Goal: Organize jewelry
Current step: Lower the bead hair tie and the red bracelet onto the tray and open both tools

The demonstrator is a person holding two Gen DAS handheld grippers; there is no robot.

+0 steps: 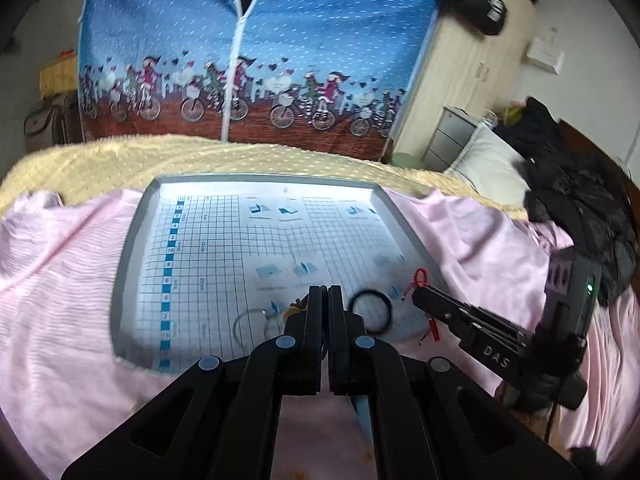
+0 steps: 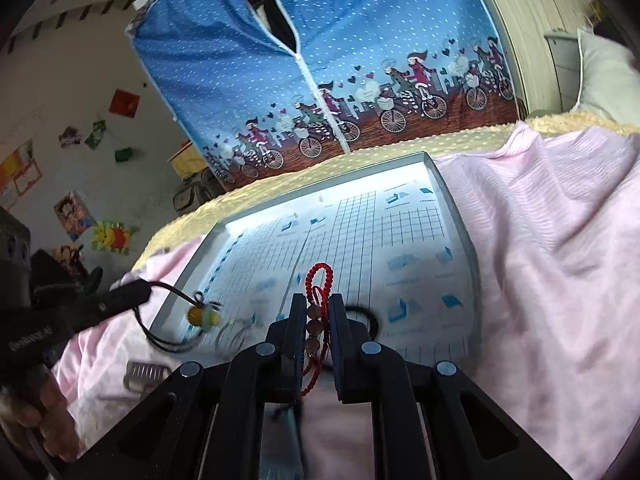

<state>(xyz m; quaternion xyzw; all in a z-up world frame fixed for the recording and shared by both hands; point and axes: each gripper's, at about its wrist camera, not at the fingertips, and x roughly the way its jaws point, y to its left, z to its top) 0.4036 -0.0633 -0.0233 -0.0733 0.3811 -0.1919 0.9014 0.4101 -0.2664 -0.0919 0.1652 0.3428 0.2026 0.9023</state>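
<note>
Counting the jewelry gives four pieces, all over the near end of one grey tray (image 1: 132, 240) that lies on a pink sheet (image 1: 60, 280) spread over the bed. Two tools are in view. The right tool (image 2: 316, 308) is clenched on a red cord bracelet (image 2: 318, 276) with three brownish beads, its loop standing above the fingertips. The left tool (image 2: 146, 290) is clenched on a black cord necklace (image 2: 176, 344) with a yellow and pale green pendant hanging over the tray's near left corner; from the left wrist its fingers hide most of that piece. One black ring-shaped band (image 1: 370, 310) lies on the tray's gridded paper near the near edge, and one thin clear bangle (image 1: 250, 326) lies left of it, faint and hard to trace. A small ridged metal thing (image 2: 144, 372) on the sheet beside the tray is too blurred to name
</note>
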